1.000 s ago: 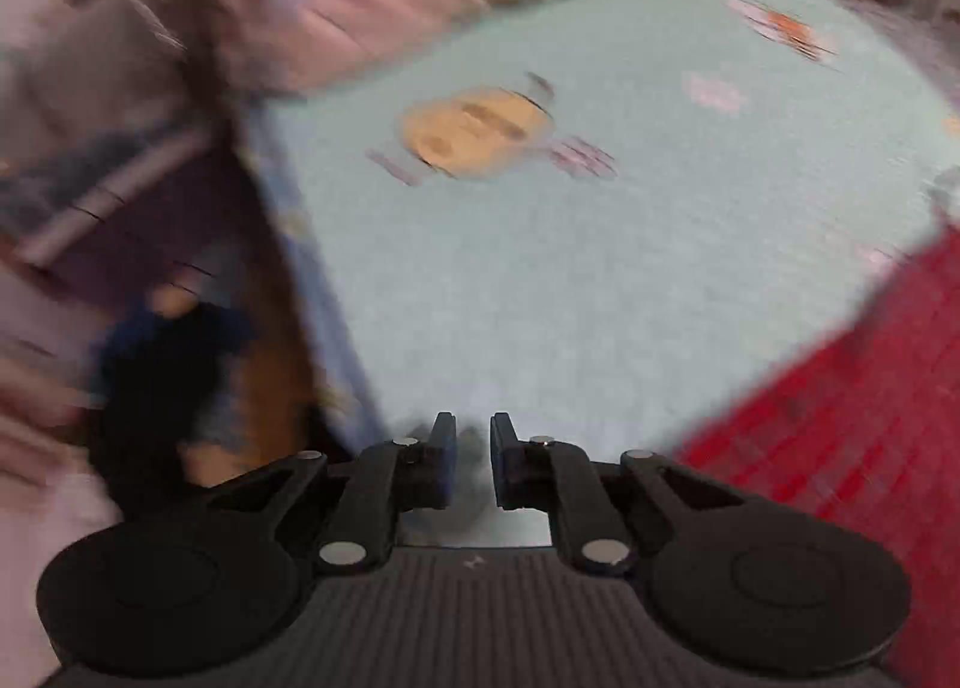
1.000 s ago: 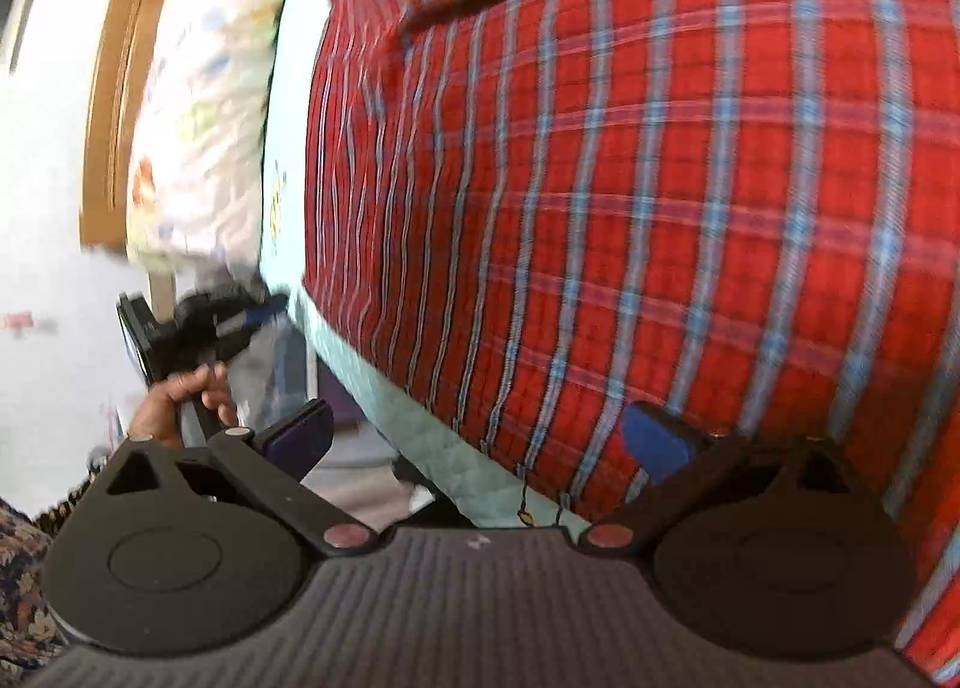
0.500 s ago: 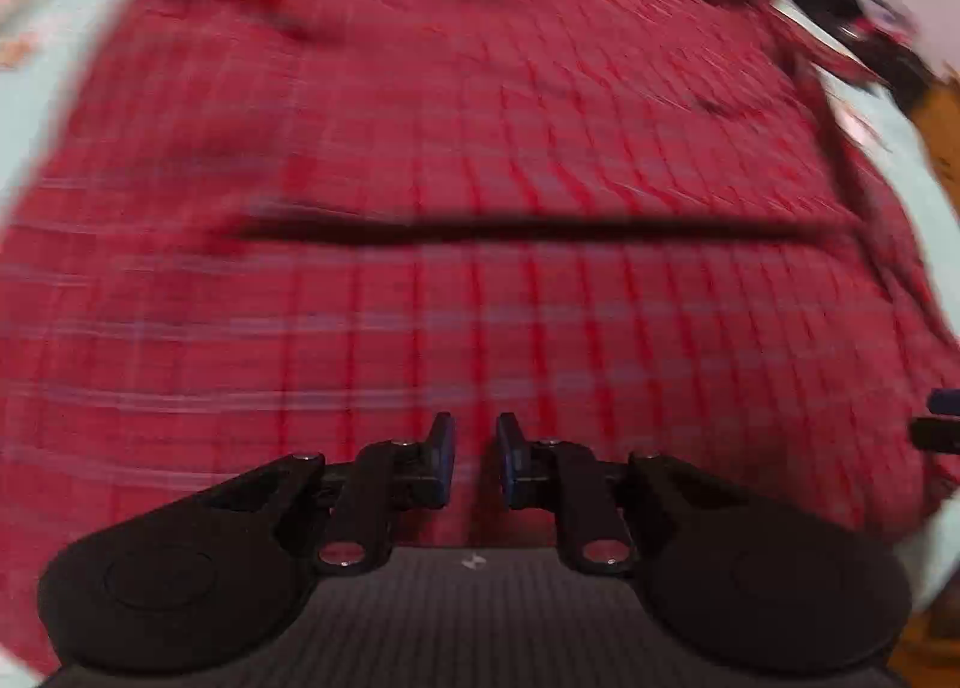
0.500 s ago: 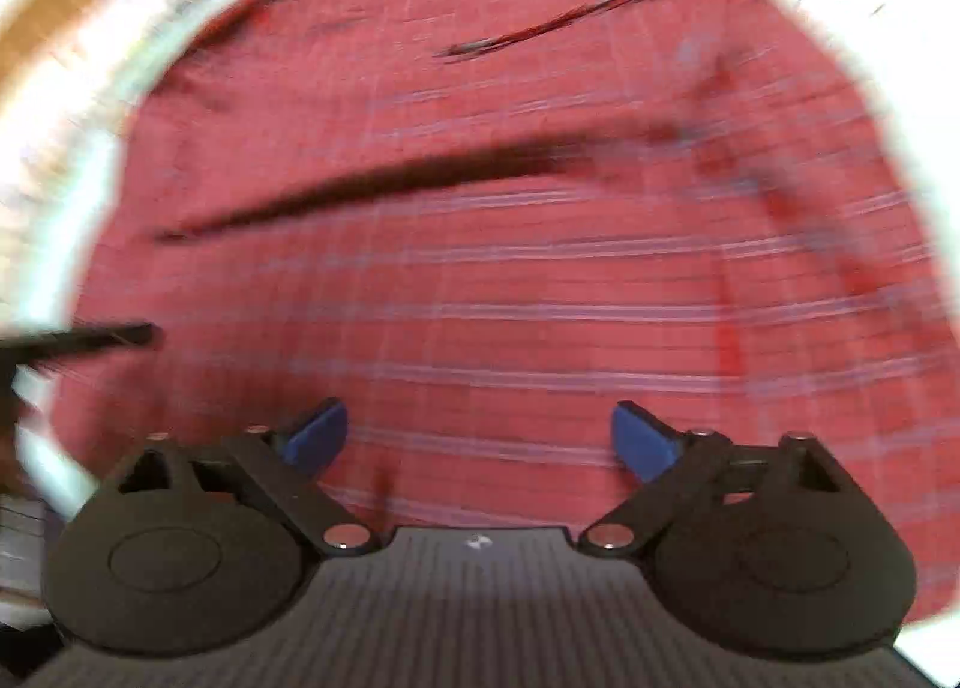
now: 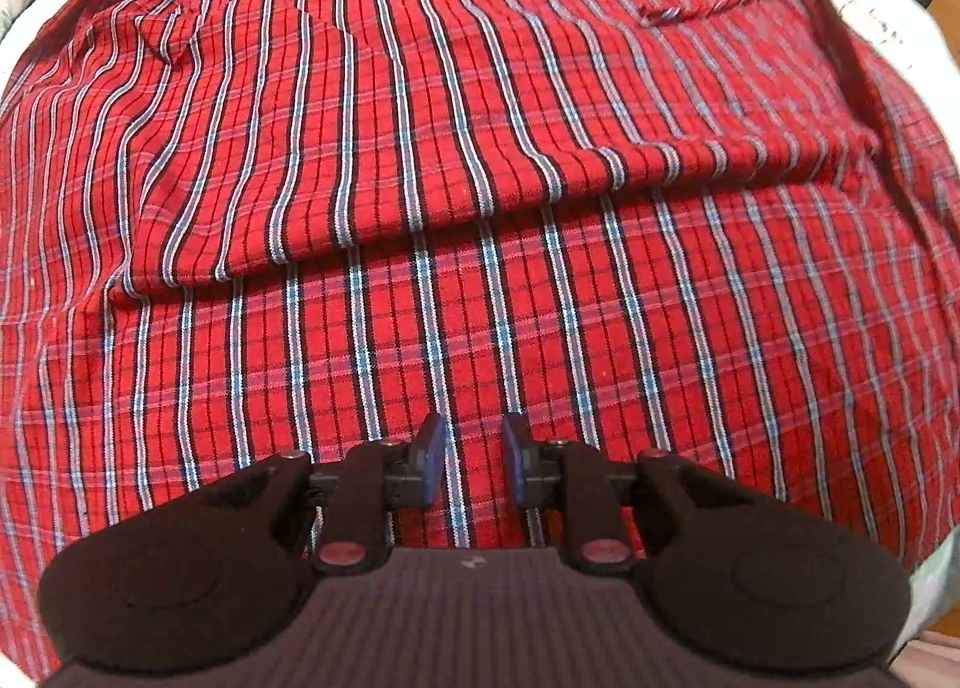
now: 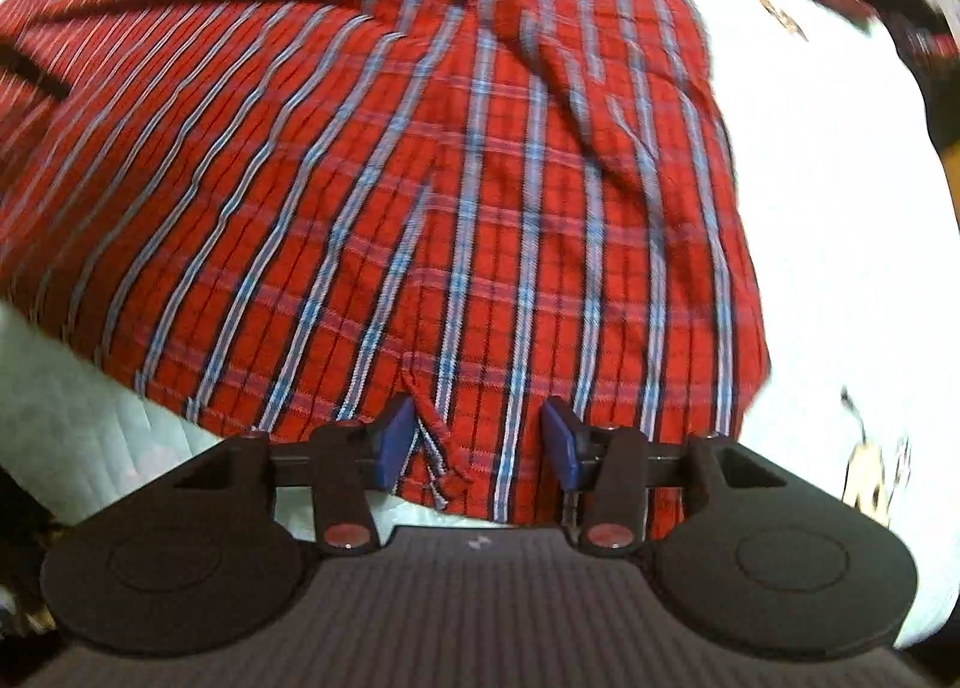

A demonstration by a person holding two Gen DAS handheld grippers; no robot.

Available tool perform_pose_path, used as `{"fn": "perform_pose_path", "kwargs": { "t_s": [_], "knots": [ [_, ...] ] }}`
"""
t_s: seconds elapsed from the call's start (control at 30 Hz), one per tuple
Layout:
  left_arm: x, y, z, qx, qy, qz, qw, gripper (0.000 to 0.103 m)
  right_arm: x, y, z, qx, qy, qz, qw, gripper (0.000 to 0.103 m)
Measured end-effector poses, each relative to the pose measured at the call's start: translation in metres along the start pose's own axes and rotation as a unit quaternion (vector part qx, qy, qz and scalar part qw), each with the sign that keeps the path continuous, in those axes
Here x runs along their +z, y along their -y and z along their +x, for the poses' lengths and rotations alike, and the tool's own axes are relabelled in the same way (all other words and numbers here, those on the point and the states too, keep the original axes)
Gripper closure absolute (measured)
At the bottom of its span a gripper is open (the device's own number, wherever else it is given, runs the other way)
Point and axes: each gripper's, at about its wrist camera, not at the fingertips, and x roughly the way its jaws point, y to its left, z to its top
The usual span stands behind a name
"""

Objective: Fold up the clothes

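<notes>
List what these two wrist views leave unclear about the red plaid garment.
- Right wrist view: the plaid garment's near hem runs behind the right gripper, so its corner is hidden.
- Right wrist view: its far folds are blurred.
- Left wrist view: its outline is cut off by the left picture edge.

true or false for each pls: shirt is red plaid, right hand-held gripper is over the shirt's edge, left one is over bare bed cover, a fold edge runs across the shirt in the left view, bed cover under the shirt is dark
1. The shirt is red plaid. True.
2. The right hand-held gripper sits over the shirt's edge. True: the hem lies between its open pads, whose jaws have just been closing.
3. The left hand-held gripper is over bare bed cover. False: it hovers over the plaid cloth, jaws slightly apart, having just been opening, nothing pinched.
4. A fold edge runs across the shirt in the left wrist view. True.
5. The bed cover under the shirt is dark. False: it is pale, nearly white.
</notes>
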Motion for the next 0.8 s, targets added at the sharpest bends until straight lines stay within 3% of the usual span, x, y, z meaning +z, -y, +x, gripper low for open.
{"fn": "perform_pose_path", "kwargs": {
  "t_s": [0.07,0.13,0.2,0.33,0.4,0.47,0.53,0.6,0.63,0.7,0.8],
  "knots": [
    [0.005,0.003,0.002,0.012,-0.014,0.005,0.9998,0.080,-0.001,0.001,0.001,0.005,0.007,-0.015,1.000,0.057],
    [0.009,0.005,0.004,0.019,-0.026,0.008,0.9995,0.080,0.001,0.008,0.000,0.027,0.004,0.002,1.000,0.080],
    [0.012,0.006,0.006,0.023,-0.035,0.008,0.9991,0.080,0.005,0.019,-0.004,0.045,0.002,0.031,0.999,0.093],
    [0.017,0.005,0.009,0.025,-0.046,0.010,0.9986,0.080,0.007,0.057,-0.018,0.089,0.010,0.160,0.983,0.096],
    [0.017,0.005,0.010,0.025,-0.049,0.020,0.9983,0.079,-0.004,0.093,-0.024,0.101,0.023,0.266,0.958,0.096],
    [0.018,0.006,0.011,0.025,-0.049,0.033,0.9980,0.078,-0.021,0.136,-0.027,0.103,0.037,0.380,0.918,0.096],
    [0.021,0.008,0.014,0.024,-0.049,0.039,0.9978,0.078,-0.047,0.178,-0.023,0.078,0.054,0.478,0.873,0.096],
    [0.020,0.008,0.015,0.025,-0.048,0.046,0.9974,0.077,-0.071,0.215,-0.010,0.057,0.059,0.551,0.831,0.096],
    [0.020,0.009,0.015,0.028,-0.047,0.052,0.9971,0.076,-0.079,0.228,-0.001,0.050,0.056,0.570,0.818,0.097],
    [0.019,0.013,0.015,0.039,-0.044,0.071,0.9957,0.071,-0.088,0.246,0.012,0.022,0.057,0.588,0.807,0.097],
    [0.017,0.023,0.012,0.067,-0.031,0.112,0.9910,0.063,-0.089,0.253,0.015,-0.010,0.078,0.587,0.806,0.098]
  ]
}}
